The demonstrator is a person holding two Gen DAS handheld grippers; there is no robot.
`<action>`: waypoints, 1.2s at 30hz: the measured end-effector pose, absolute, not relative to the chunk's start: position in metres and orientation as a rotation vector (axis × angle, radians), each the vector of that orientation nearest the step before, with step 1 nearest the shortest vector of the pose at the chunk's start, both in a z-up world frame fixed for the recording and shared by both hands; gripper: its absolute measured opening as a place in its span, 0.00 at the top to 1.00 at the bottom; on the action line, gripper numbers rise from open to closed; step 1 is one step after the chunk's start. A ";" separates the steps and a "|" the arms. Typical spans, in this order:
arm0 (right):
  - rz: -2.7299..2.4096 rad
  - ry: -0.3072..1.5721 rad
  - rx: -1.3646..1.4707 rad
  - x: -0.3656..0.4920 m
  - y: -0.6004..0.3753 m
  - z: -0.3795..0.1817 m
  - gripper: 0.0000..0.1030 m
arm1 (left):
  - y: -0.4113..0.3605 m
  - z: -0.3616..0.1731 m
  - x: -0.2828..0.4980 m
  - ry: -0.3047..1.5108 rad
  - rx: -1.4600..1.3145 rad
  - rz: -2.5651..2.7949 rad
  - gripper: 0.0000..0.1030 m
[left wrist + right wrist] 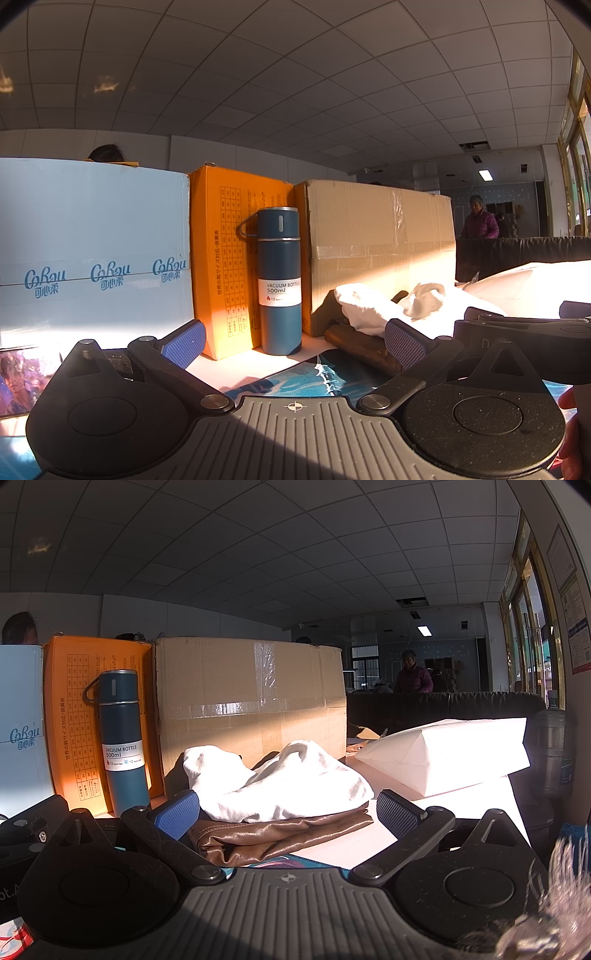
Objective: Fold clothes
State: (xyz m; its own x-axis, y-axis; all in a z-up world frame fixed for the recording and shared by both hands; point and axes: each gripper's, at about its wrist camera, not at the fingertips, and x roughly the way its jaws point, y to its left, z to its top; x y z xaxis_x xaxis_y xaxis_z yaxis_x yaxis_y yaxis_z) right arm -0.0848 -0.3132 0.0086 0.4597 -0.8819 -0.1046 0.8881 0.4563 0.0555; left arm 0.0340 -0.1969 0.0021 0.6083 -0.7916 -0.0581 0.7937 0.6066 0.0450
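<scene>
A crumpled white garment [284, 786] lies on top of a folded brown leather-like garment [273, 836] on the table, in front of a cardboard box. My right gripper [288, 812] is open and empty, low over the table, its blue-padded fingers [397, 812] on either side of the pile's near edge. In the left wrist view the same white garment [373, 304] and brown garment [364, 345] lie ahead to the right. My left gripper [293, 341] is open and empty, facing a blue bottle. The right gripper's body [524, 332] shows at the right.
A blue vacuum bottle [279, 280] stands against an orange box [229, 258]. A pale blue box [92, 251] is at the left and a cardboard box [251, 701] behind the clothes. A white paper bag [454, 757] lies at the right. A patterned mat [295, 376] covers the near table.
</scene>
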 end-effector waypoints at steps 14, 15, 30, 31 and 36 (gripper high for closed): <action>-1.092 0.064 0.107 -0.085 -0.313 0.009 0.00 | -0.197 0.003 0.034 0.032 0.068 -0.916 0.00; -1.092 0.064 0.107 -0.085 -0.313 0.009 0.00 | -0.196 0.003 0.034 0.031 0.068 -0.916 0.00; -1.091 0.067 0.107 -0.085 -0.313 0.009 0.00 | -0.197 0.003 0.033 0.025 0.069 -0.911 0.00; -1.091 0.067 0.107 -0.084 -0.313 0.009 0.00 | -0.197 0.003 0.033 0.025 0.069 -0.911 0.00; -1.090 0.069 0.107 -0.084 -0.312 0.008 0.00 | -0.197 0.003 0.033 0.026 0.069 -0.910 0.00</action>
State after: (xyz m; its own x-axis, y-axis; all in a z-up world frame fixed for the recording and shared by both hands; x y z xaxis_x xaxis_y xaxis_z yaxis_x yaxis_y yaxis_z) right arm -0.0841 -0.3123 0.0084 0.4610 -0.8808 -0.1083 0.8874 0.4580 0.0526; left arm 0.0330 -0.1972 0.0033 0.6136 -0.7880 -0.0513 0.7896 0.6117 0.0485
